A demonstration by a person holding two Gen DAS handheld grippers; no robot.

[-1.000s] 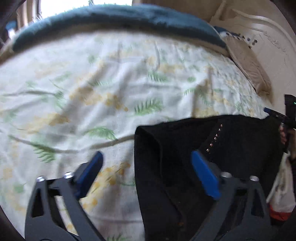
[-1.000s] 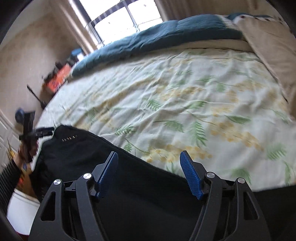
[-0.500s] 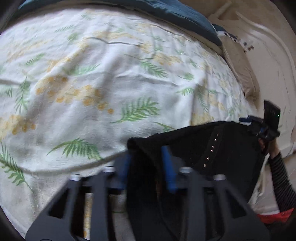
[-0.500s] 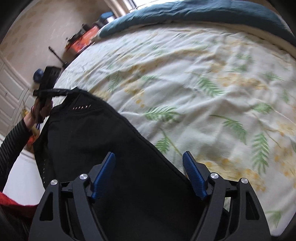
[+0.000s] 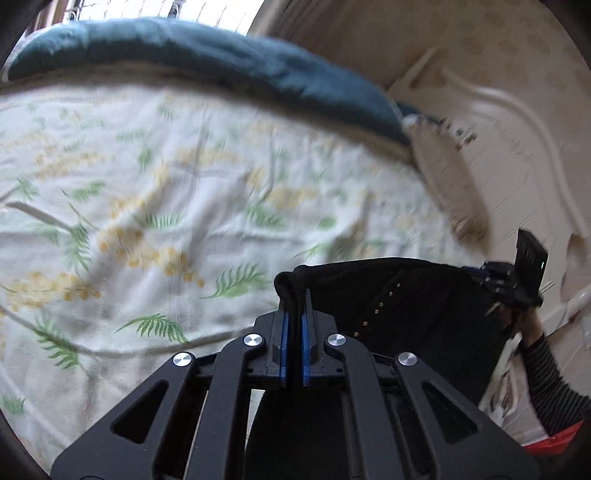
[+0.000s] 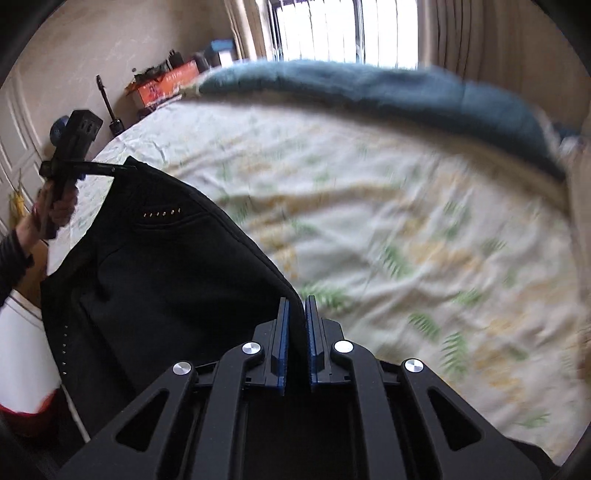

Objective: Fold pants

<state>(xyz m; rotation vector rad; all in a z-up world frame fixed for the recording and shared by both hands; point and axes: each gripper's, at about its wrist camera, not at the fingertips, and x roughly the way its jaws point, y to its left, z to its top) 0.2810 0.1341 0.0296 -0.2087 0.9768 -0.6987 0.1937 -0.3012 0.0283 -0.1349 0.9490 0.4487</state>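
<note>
Black pants [image 6: 155, 280], fern-and-yellow-blossom white sheet [image 5: 155, 184], teal blanket [image 6: 388, 92]

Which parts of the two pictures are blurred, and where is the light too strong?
Left wrist view: bedsheet and headboard smeared by motion, gripper fingers sharp, window overexposed. Right wrist view: bedsheet smeared, black pants fairly sharp, window blown out.

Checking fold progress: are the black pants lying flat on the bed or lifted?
Lifted. The black pants hang taut between the left gripper and right gripper, both shut on the fabric's edge above the floral sheet.
</note>
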